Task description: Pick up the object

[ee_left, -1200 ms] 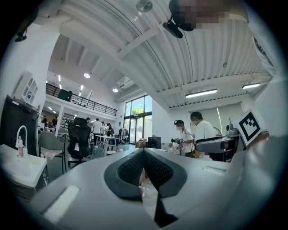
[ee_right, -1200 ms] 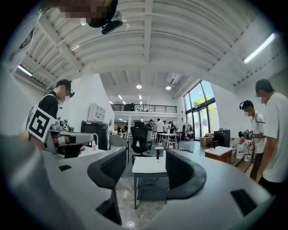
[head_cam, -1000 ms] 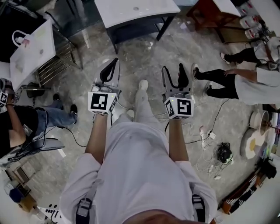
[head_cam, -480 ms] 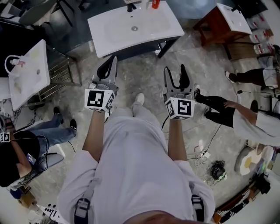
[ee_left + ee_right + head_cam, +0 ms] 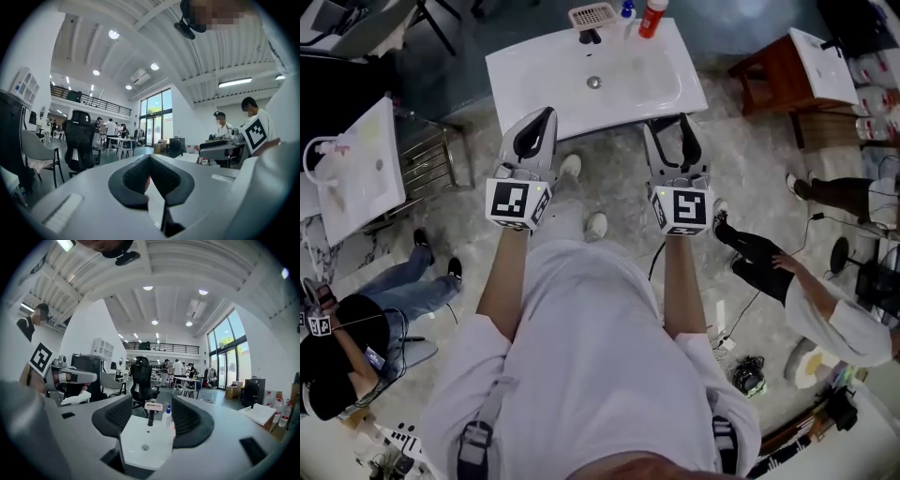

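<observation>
A white sink basin (image 5: pixel 553 80) on a dark stand fills the top middle of the head view. On its far rim stand a pink slotted tray (image 5: pixel 592 14), a small blue-capped bottle (image 5: pixel 626 9) and a red bottle (image 5: pixel 652 17), beside a black faucet (image 5: pixel 591 37). My left gripper (image 5: pixel 546 117) hangs over the basin's front left edge, its jaws together with nothing between them. My right gripper (image 5: pixel 670 127) is open at the front right edge. Between its pads the right gripper view shows the basin (image 5: pixel 140 441), the faucet (image 5: pixel 150 420), the tray (image 5: pixel 153 406) and the blue-capped bottle (image 5: pixel 168 416).
A brown table (image 5: pixel 773 80) with a white basin stands at the right. A second white basin (image 5: pixel 356 159) on a metal rack is at the left. People sit on the floor at left (image 5: pixel 342 352) and right (image 5: pixel 825 314). Cables (image 5: pixel 741 375) lie at lower right.
The sink has come much nearer as the person walked toward it. Both grippers now reach its front edge. The left stays shut and the right stays open.
</observation>
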Action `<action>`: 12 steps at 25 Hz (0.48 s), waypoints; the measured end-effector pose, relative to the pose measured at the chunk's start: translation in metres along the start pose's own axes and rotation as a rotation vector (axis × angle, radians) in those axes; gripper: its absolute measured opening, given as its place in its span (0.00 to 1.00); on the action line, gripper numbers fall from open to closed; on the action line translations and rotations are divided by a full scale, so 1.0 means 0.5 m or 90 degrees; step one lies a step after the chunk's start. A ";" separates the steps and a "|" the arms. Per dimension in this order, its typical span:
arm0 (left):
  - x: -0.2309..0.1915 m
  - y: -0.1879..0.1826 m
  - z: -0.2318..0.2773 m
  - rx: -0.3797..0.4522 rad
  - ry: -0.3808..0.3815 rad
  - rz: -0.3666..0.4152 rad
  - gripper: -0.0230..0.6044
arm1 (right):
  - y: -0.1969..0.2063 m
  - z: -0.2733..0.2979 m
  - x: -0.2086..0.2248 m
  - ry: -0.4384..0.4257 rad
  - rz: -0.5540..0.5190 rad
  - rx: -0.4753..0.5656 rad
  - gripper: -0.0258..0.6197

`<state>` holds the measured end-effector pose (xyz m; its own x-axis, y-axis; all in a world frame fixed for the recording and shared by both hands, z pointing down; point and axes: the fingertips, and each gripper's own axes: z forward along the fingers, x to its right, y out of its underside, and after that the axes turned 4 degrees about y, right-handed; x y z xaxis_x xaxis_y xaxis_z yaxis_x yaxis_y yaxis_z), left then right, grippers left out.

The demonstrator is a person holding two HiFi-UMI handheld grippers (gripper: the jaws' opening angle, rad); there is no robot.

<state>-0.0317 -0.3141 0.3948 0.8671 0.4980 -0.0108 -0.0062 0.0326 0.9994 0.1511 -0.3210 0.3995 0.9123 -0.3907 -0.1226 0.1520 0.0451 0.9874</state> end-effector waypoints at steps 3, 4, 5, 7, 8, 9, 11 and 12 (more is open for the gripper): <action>-0.067 0.015 0.076 -0.005 0.009 -0.004 0.04 | 0.016 0.114 0.004 -0.008 -0.031 -0.022 0.42; -0.092 0.021 0.102 -0.006 0.013 -0.005 0.04 | 0.021 0.154 0.006 -0.008 -0.044 -0.030 0.42; -0.117 0.028 0.128 -0.008 0.018 -0.007 0.04 | 0.027 0.195 0.007 -0.009 -0.061 -0.040 0.42; -0.166 0.041 0.178 -0.013 0.029 -0.009 0.04 | 0.043 0.278 0.005 -0.013 -0.106 -0.061 0.42; -0.188 0.048 0.202 -0.016 0.035 -0.010 0.04 | 0.051 0.318 0.005 -0.017 -0.128 -0.070 0.42; -0.207 0.055 0.225 -0.018 0.042 -0.013 0.04 | 0.059 0.357 0.005 -0.023 -0.152 -0.079 0.42; -0.242 0.073 0.263 -0.026 0.053 -0.022 0.04 | 0.079 0.426 0.009 -0.032 -0.210 -0.101 0.42; -0.258 0.083 0.279 -0.031 0.057 -0.027 0.04 | 0.090 0.458 0.011 -0.036 -0.245 -0.113 0.42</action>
<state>-0.0746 -0.4978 0.4418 0.8188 0.5710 -0.0587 0.0040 0.0967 0.9953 0.0759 -0.5315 0.4664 0.7549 -0.4592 -0.4682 0.5448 0.0416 0.8375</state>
